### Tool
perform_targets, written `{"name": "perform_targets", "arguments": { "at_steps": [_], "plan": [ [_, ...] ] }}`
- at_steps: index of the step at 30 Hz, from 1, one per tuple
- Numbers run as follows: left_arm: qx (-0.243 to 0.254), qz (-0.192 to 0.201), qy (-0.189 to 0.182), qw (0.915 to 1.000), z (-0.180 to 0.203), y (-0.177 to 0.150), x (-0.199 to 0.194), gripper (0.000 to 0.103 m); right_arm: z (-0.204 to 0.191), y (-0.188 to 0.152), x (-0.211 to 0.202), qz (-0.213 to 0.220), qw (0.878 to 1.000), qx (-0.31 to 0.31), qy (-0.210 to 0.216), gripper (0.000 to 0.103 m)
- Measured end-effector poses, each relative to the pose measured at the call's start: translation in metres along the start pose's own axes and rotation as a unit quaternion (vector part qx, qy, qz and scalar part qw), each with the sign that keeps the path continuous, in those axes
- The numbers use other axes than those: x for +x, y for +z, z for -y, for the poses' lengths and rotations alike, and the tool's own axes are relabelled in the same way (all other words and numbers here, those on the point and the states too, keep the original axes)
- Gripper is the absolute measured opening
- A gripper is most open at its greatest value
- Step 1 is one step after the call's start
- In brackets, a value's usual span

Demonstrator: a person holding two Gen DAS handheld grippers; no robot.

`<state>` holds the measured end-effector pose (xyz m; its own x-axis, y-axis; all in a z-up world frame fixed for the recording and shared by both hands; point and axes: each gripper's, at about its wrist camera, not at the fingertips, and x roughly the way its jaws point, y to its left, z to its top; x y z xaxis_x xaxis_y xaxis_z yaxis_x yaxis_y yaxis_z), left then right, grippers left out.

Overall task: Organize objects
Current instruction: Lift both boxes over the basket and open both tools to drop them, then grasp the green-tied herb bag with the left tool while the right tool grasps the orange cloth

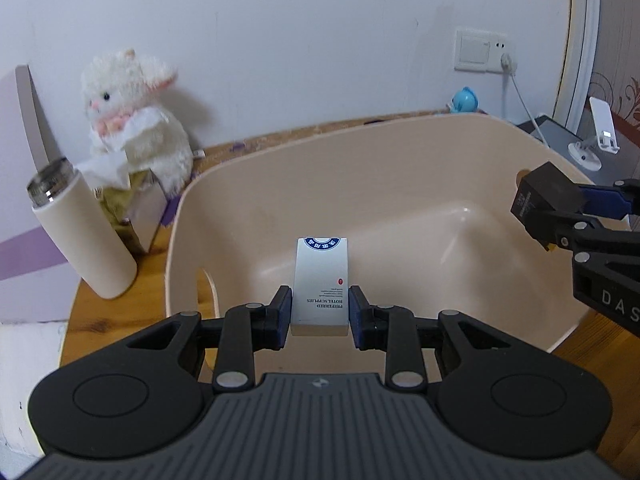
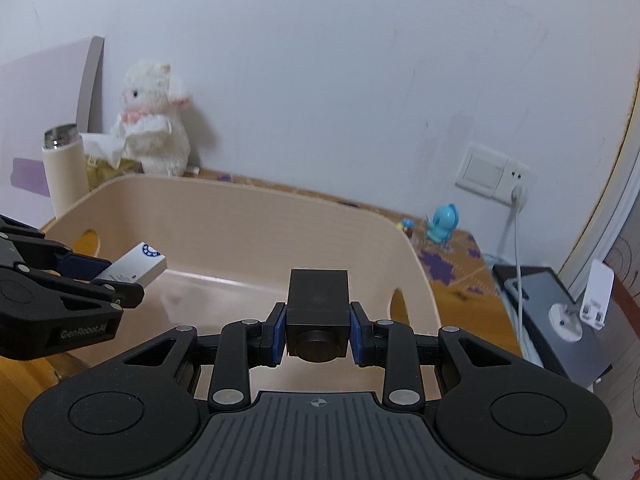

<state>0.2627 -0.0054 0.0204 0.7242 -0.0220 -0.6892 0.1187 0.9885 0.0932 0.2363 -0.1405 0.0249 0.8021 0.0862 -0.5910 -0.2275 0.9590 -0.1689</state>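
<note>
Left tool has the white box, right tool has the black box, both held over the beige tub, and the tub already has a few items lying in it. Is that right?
Not quite: the beige tub shows nothing lying in it; the left wrist view shows its bare floor. The rest holds: the left tool grips the white box and the right tool grips the black box, both over the tub.

Both views are evenly and softly lit, moderately bright with a cool indoor cast; the white wall (image 1: 300, 40) reads slightly grey-blue; shadows are faint and diffuse, a soft one falling to the right of the plush toy (image 1: 136, 120) on the wall; a small bright glare spot sits on the inner floor of the beige tub (image 1: 464, 210), with a paler sheen along its curved bend in the right wrist view; fisheye distortion bends straight lines strongly toward the edges, and the corners are vignetted black; focus is acceptable centrally, softer at the periphery.
</note>
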Motion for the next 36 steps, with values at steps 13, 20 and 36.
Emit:
{"name": "perform_targets", "arguments": {
  "at_steps": [13, 20, 36],
  "plan": [
    [0.006, 0.050, 0.008, 0.9987, 0.002, -0.008, -0.067, 0.079, 0.012, -0.003, -0.067, 0.051, 0.999, 0.009, -0.011, 0.064],
    [-0.006, 0.060, -0.009, 0.9982, -0.002, -0.030, -0.107, 0.089, 0.011, -0.025, -0.098, 0.047, 0.999, 0.000, -0.010, 0.073],
    [-0.001, 0.016, -0.044, 0.9989, 0.024, -0.101, -0.122, 0.091, -0.011, -0.096, -0.108, -0.020, 1.000, -0.018, 0.010, 0.076]
  ]
}}
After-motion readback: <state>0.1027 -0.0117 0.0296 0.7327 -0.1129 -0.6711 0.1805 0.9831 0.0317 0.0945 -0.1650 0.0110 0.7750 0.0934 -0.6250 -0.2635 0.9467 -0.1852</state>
